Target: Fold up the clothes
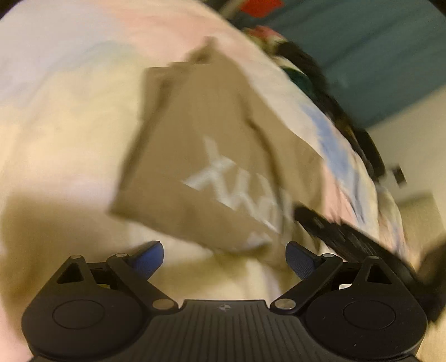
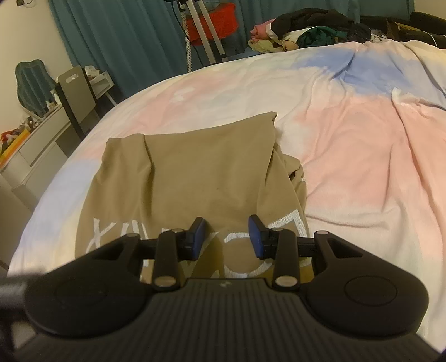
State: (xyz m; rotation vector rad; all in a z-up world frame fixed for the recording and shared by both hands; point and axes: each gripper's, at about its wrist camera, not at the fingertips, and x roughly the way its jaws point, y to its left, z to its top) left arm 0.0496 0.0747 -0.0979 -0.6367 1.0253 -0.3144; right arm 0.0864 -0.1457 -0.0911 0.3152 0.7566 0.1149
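A tan garment with white lettering (image 2: 195,178) lies partly folded on the pastel bedspread (image 2: 362,144). It also shows, blurred, in the left wrist view (image 1: 206,156). My right gripper (image 2: 227,236) hovers over the garment's near lettered edge, fingers apart and empty. My left gripper (image 1: 224,259) is open wide and empty, just short of the garment's near corner. The right gripper's black body (image 1: 348,239) shows at the right of the left wrist view.
A pile of dark and coloured clothes (image 2: 306,30) lies at the bed's far edge. A grey desk with a chair (image 2: 75,92) stands left of the bed, before teal curtains (image 2: 125,36). A red item on a metal stand (image 2: 214,22) is behind.
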